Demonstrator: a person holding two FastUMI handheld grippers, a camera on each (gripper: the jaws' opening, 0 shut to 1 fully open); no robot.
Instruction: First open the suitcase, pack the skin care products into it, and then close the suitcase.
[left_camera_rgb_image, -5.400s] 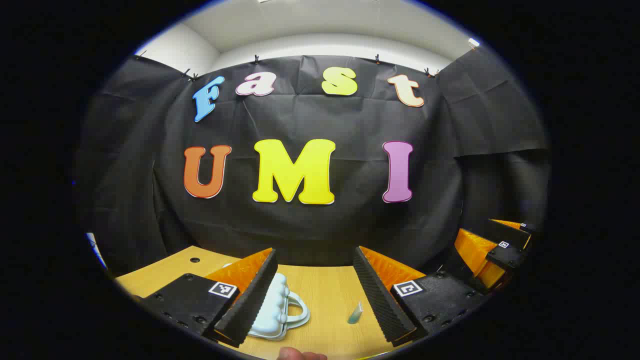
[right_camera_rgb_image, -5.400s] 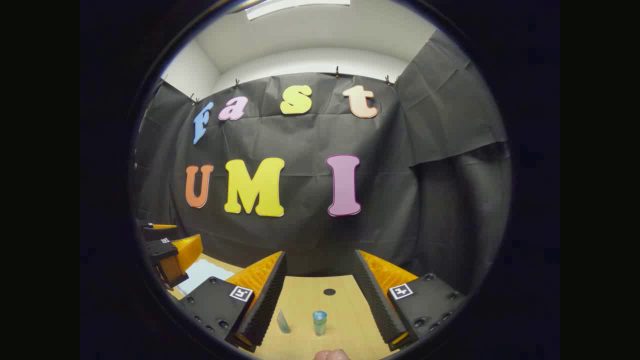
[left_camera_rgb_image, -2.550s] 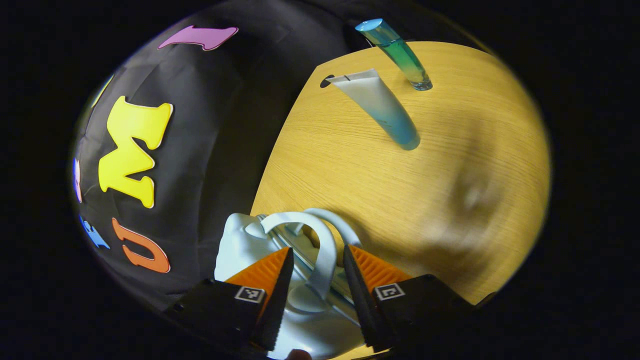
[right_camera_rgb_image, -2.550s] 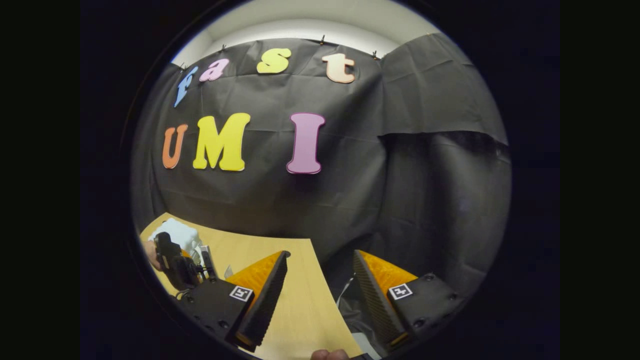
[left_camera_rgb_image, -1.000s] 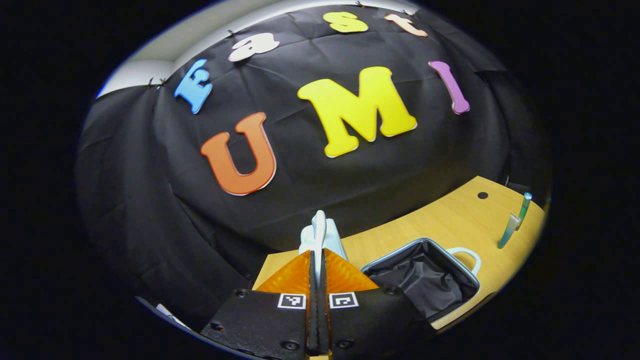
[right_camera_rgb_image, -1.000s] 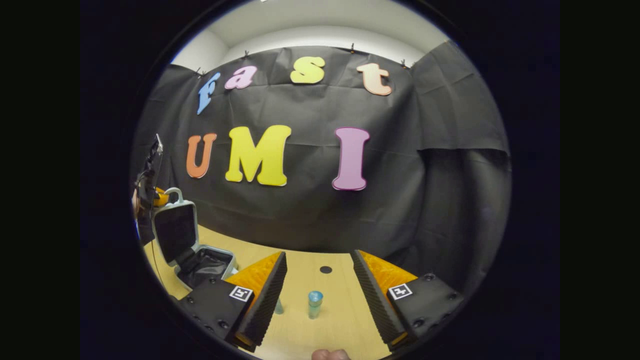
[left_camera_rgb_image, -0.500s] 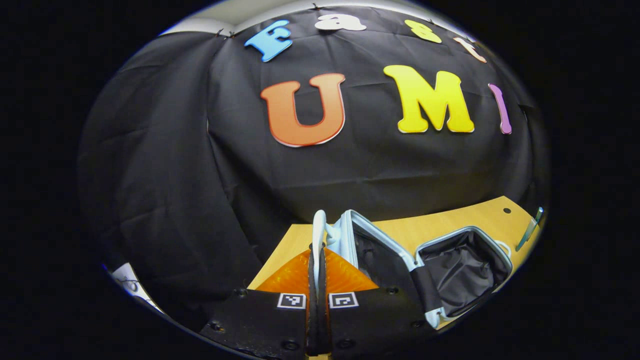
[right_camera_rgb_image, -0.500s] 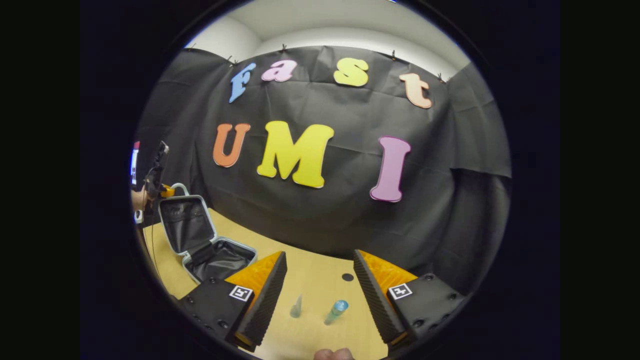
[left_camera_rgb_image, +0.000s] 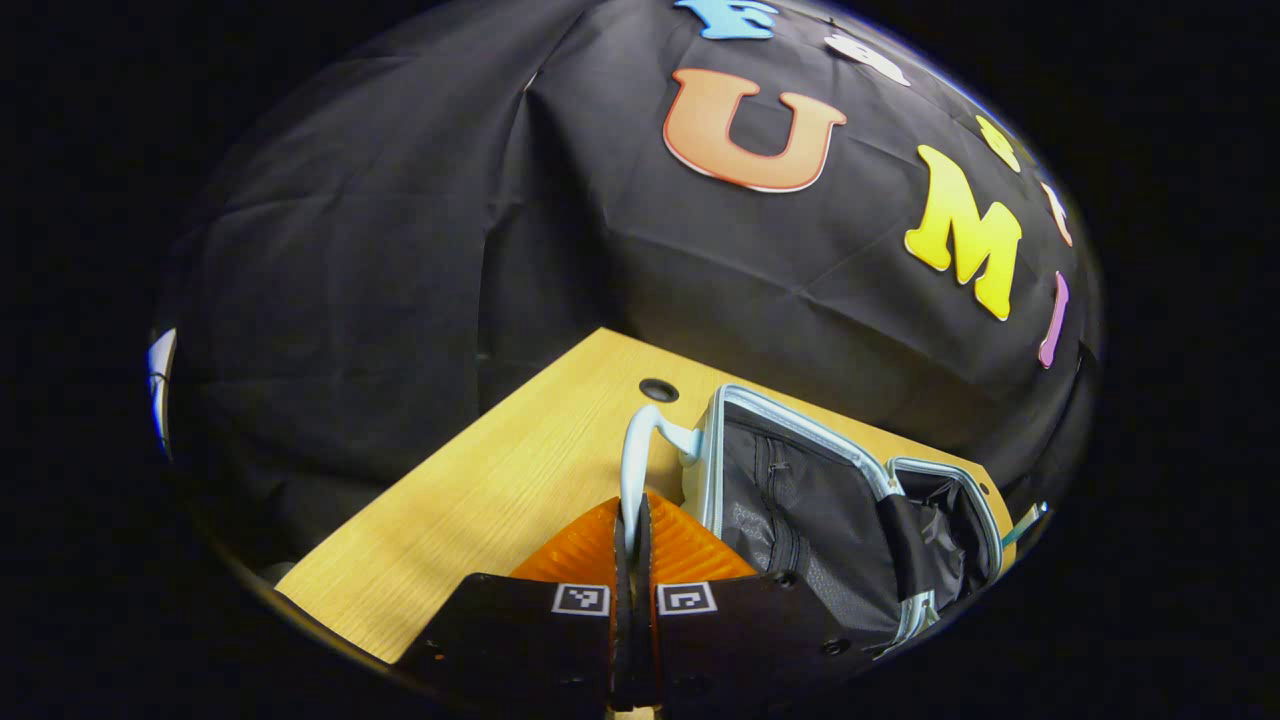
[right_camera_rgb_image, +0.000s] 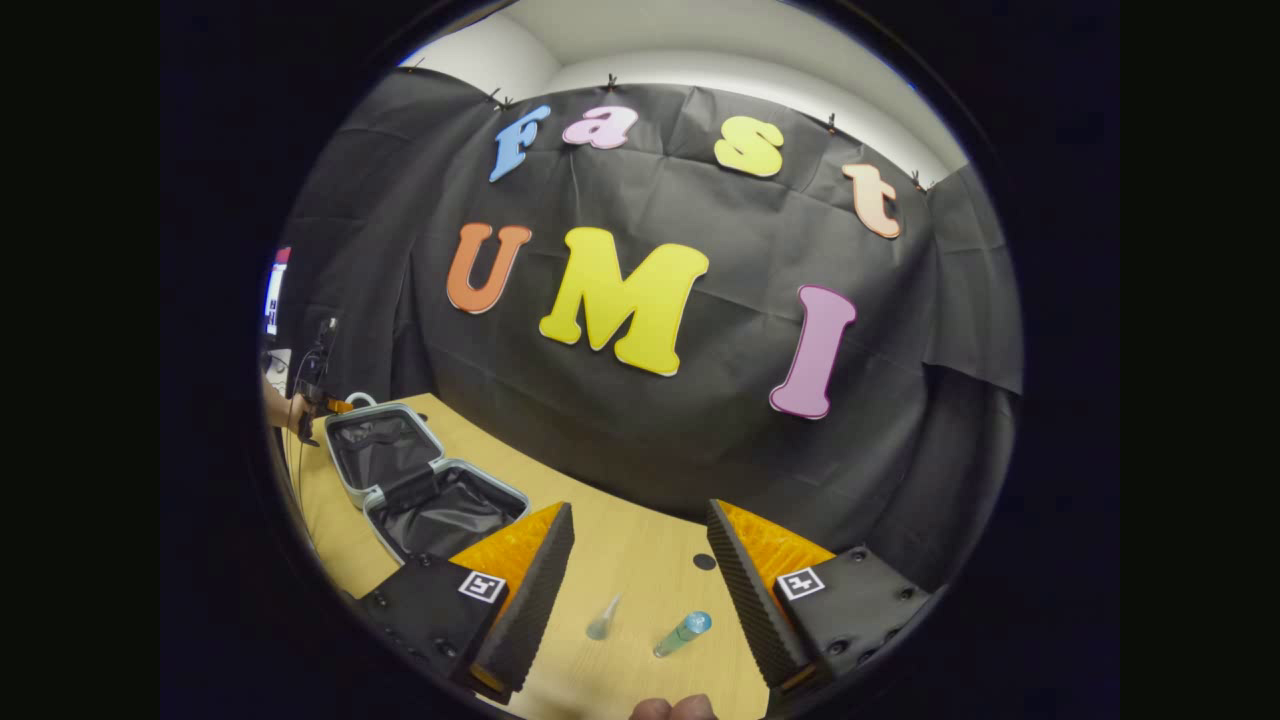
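Black cloth is backing a wooden table (right_camera_rgb_image: 640, 560) where one suitcase (right_camera_rgb_image: 420, 490) is lying open, its lid handle (left_camera_rgb_image: 634, 470) being clamped between the left gripper (left_camera_rgb_image: 632, 560) jaws. Two products, a tube (right_camera_rgb_image: 604, 618) and a bottle (right_camera_rgb_image: 684, 633), are standing just ahead of the right gripper (right_camera_rgb_image: 640, 580), whose jaws are being held apart; it is judged the nearer one.

left gripper view close on suitcase (left_camera_rgb_image: 800, 500); right gripper view farther, sharing it.
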